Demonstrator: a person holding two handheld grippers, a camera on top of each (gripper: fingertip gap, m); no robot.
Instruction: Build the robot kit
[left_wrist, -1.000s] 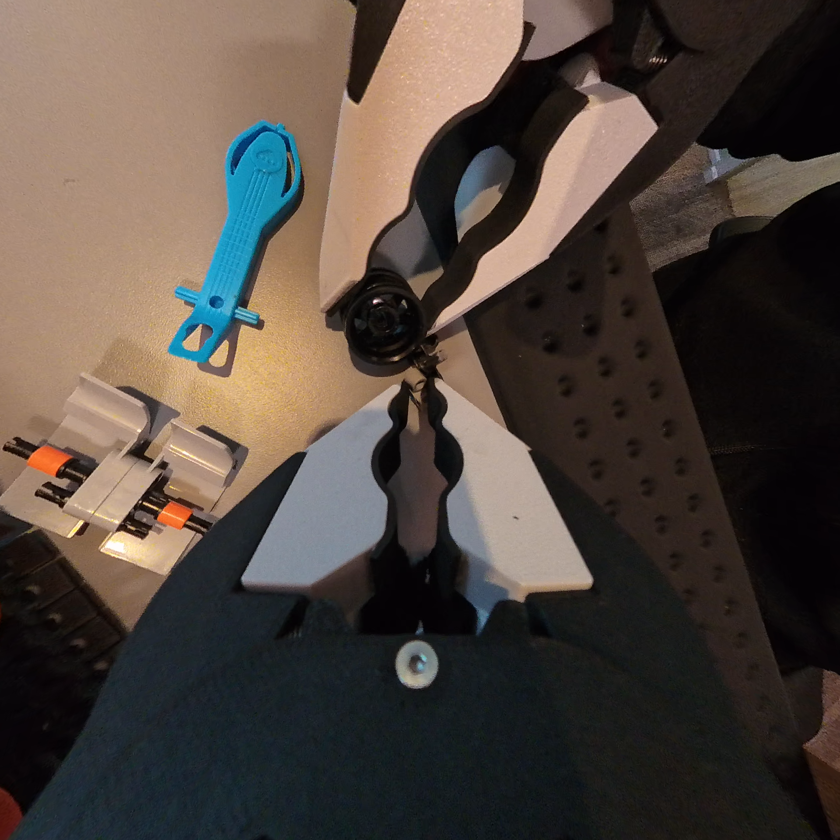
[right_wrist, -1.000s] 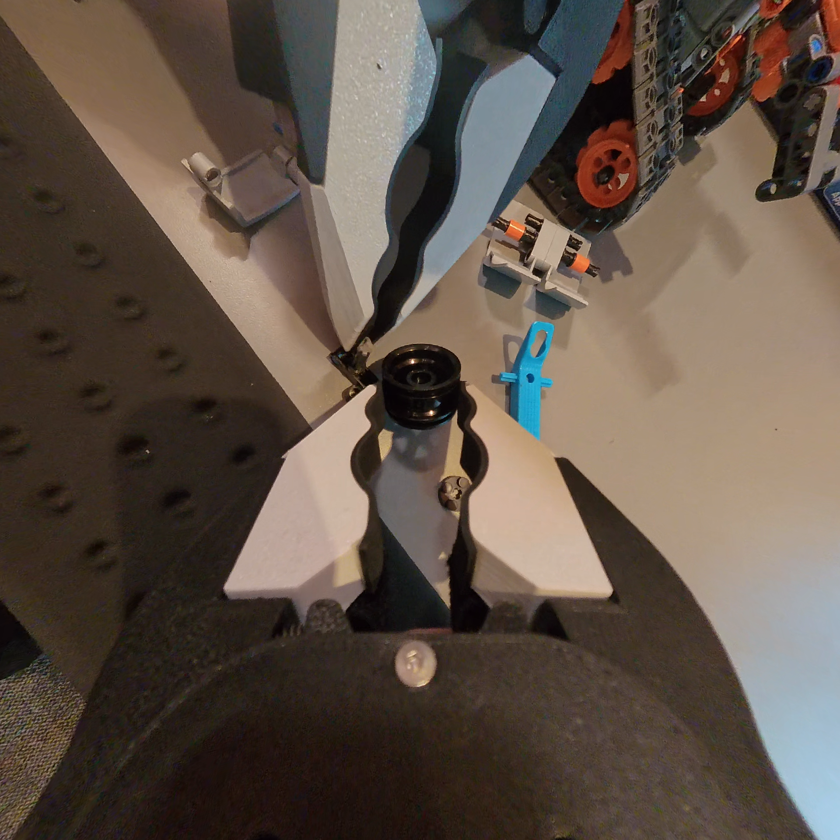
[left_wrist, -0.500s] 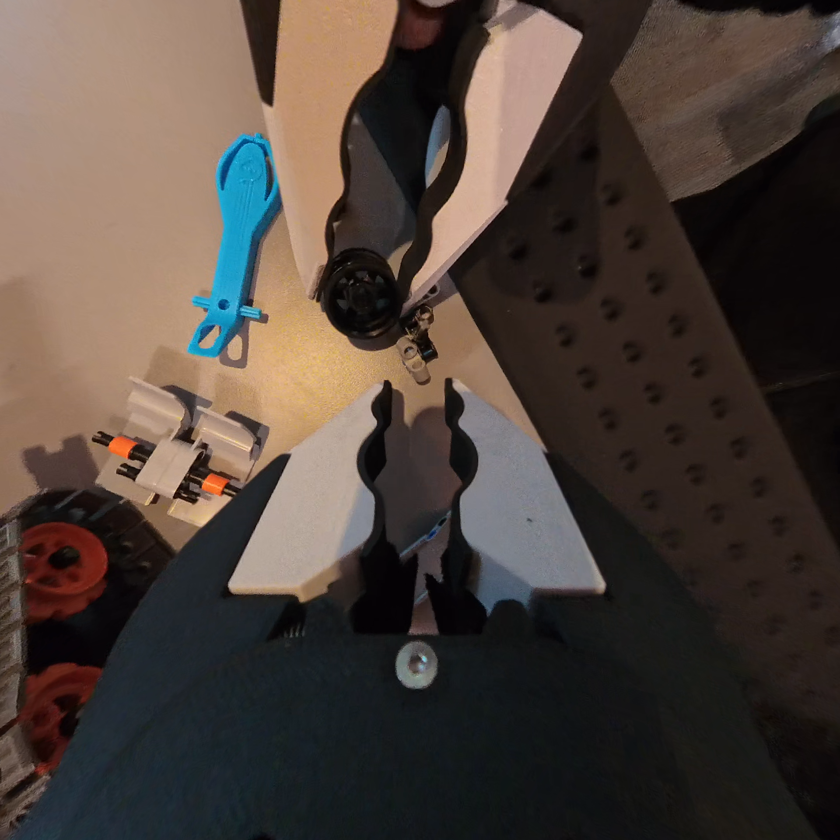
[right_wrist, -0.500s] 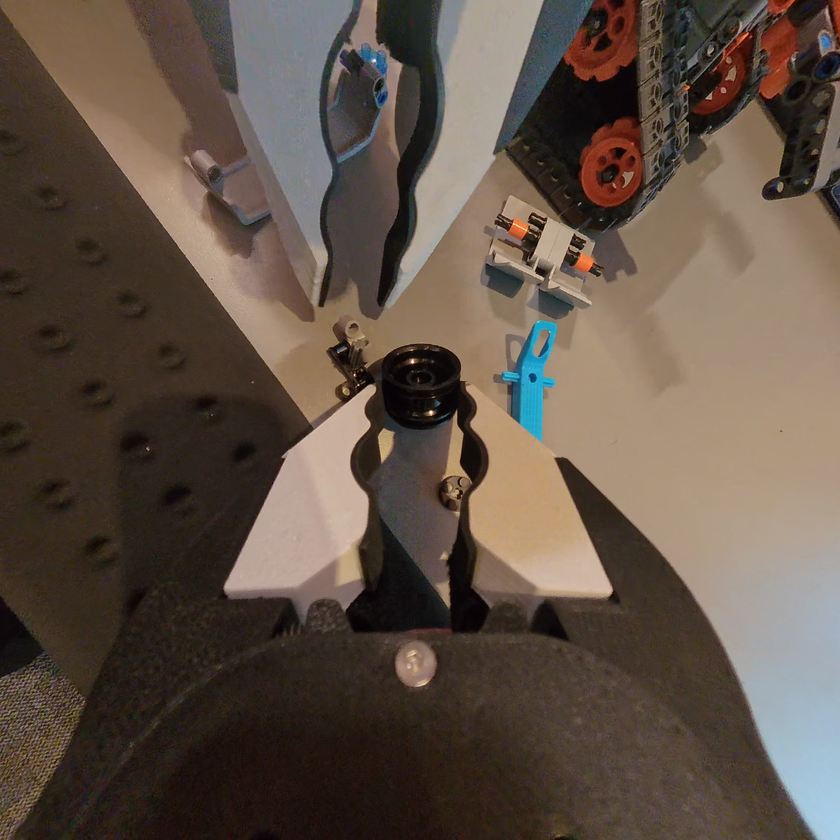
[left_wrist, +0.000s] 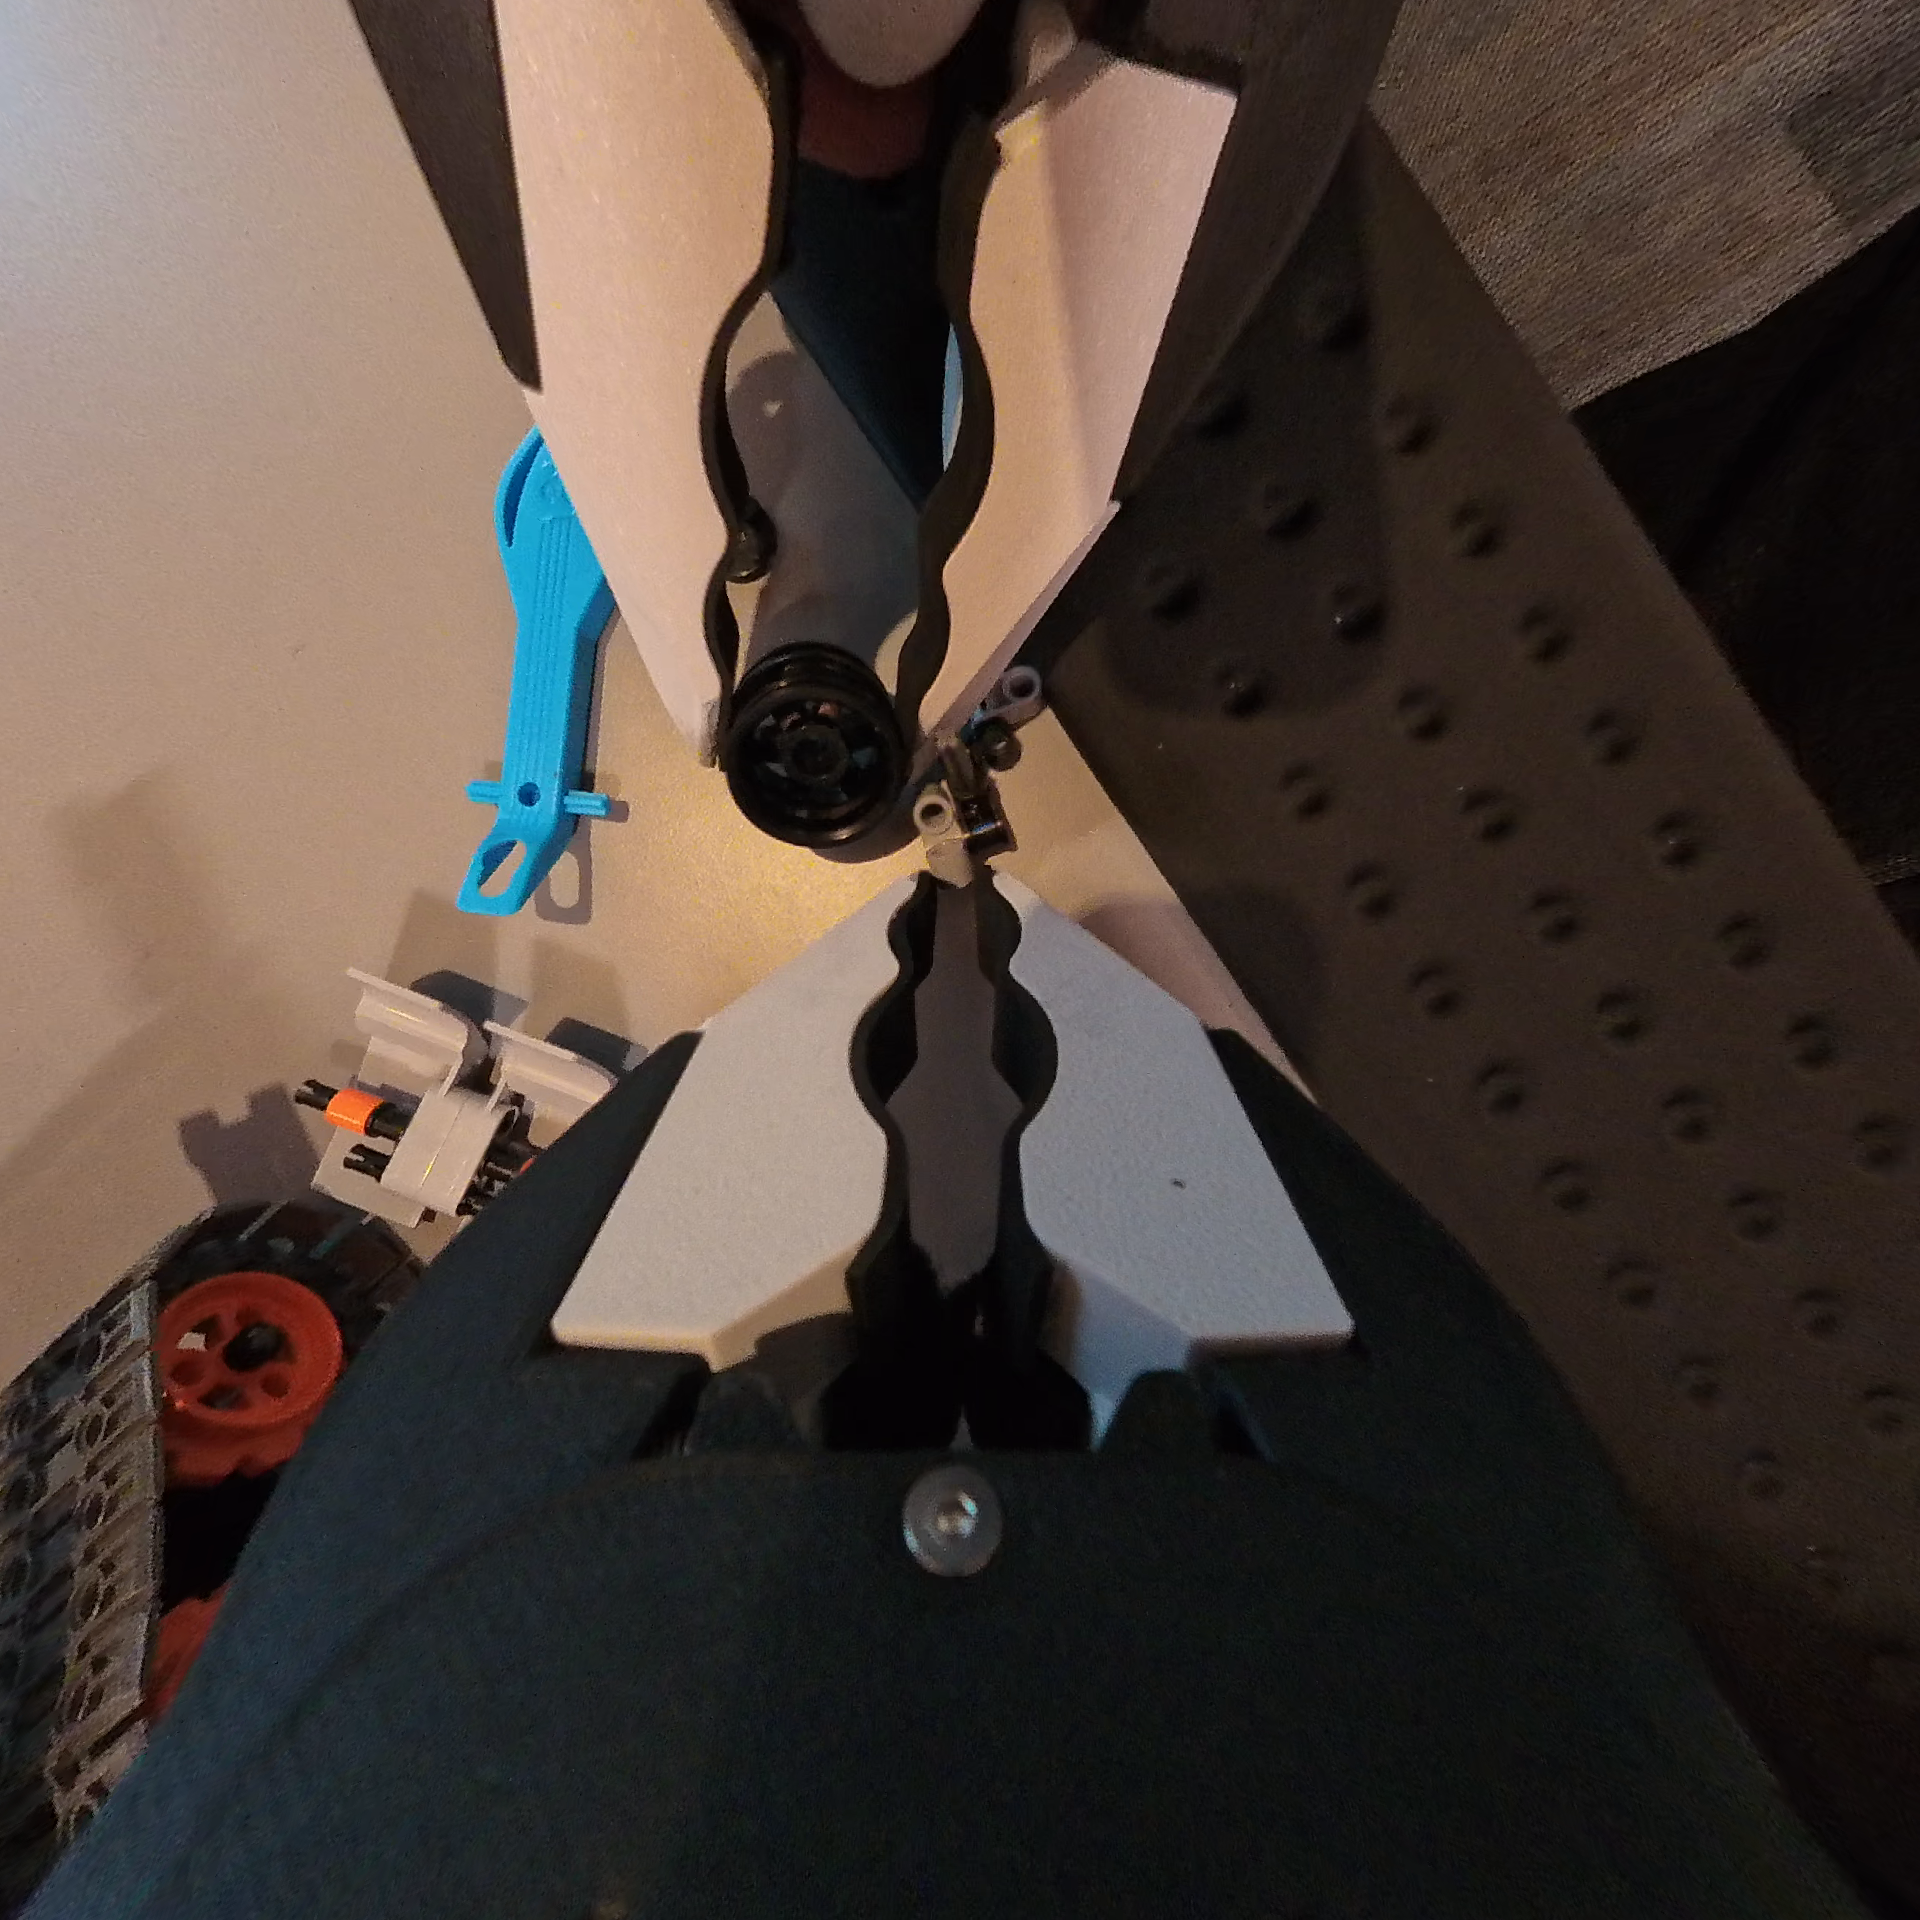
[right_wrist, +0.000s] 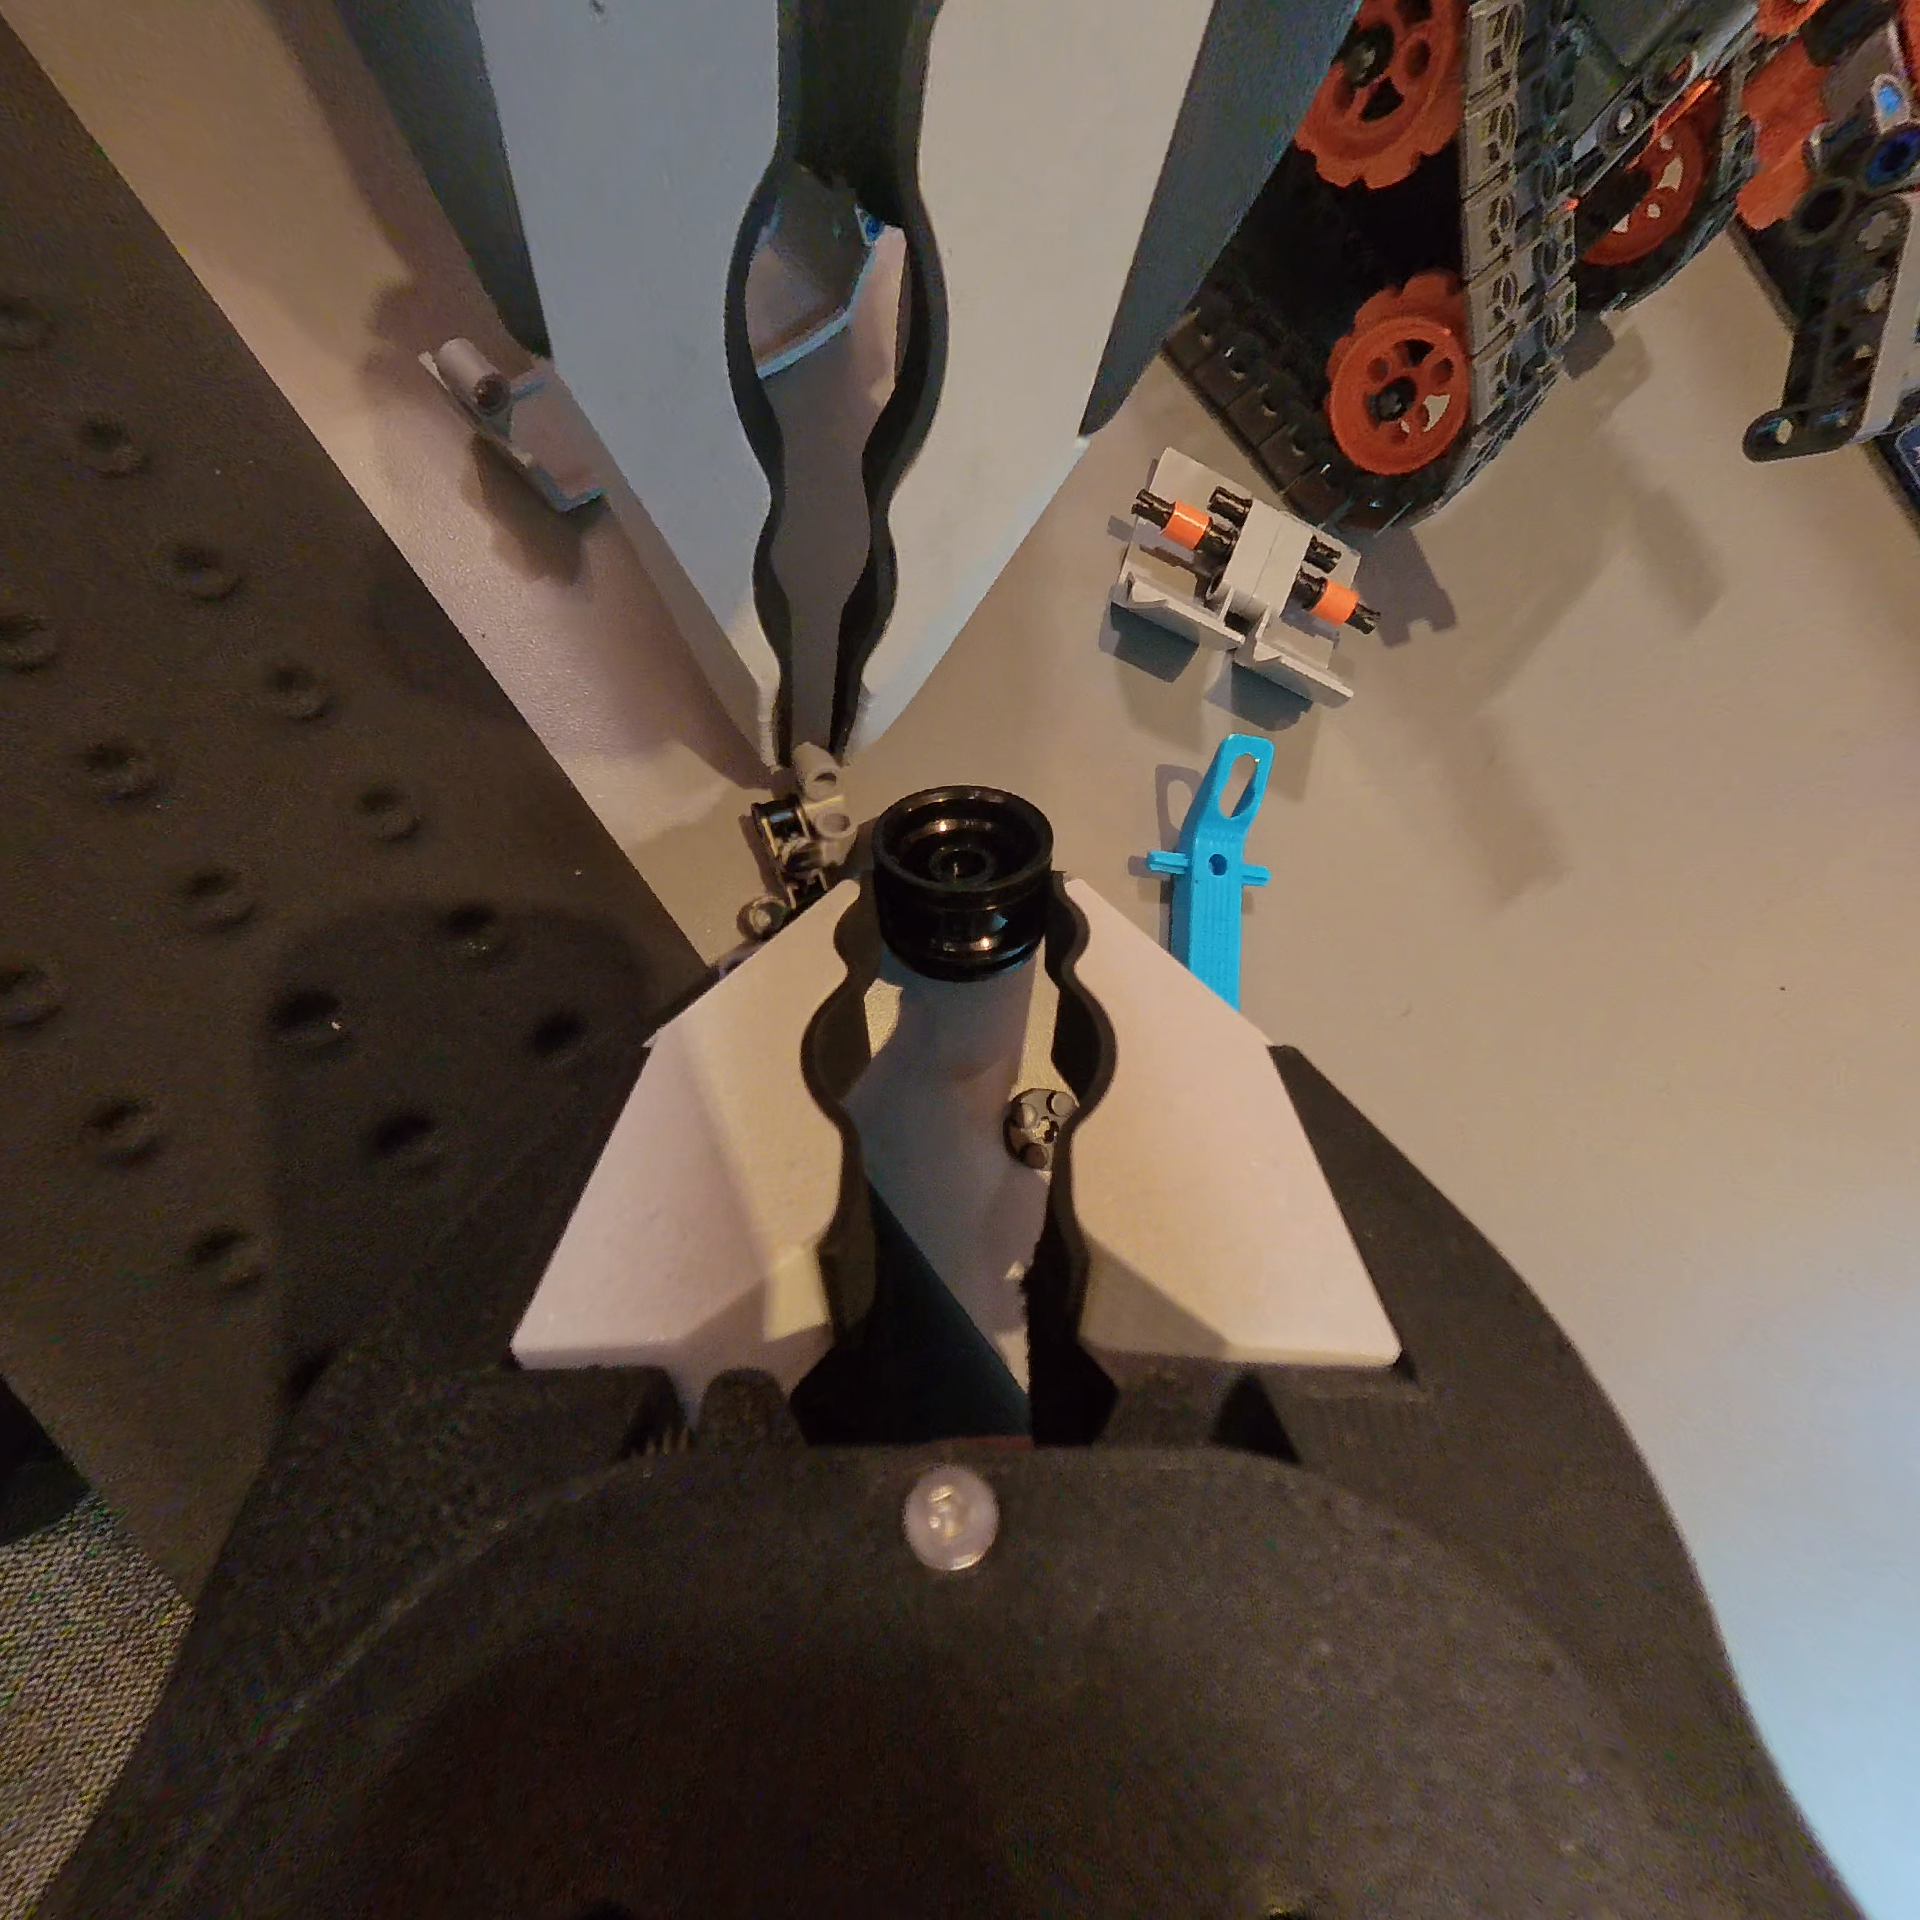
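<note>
My left gripper (left_wrist: 951, 883) is shut on the end of a small grey-and-black connector piece (left_wrist: 961, 821), low over the beige table by the edge of a dark perforated board (left_wrist: 1507, 831). The right wrist view shows the same pinch, the left fingertips (right_wrist: 800, 727) closed on the connector (right_wrist: 816, 805). My right gripper (right_wrist: 961, 904) is shut on a black wheel hub (right_wrist: 961, 883), with both pads against its rim. It faces the left gripper, so the wheel (left_wrist: 810, 753) sits just left of the connector, almost touching it.
A blue lever tool (right_wrist: 1210, 883) lies right of the wheel. A grey assembly with orange bushes (right_wrist: 1242, 582) lies beyond it, near a tracked model with orange wheels (right_wrist: 1397, 379). A loose grey part (right_wrist: 520, 426) lies by the board (right_wrist: 208, 727). The grippers are tip to tip, or close to it.
Half a second ago the left jaws stood open with the connector lying on the table; they have moved in and closed on it again. The right gripper kept hold of the wheel.
</note>
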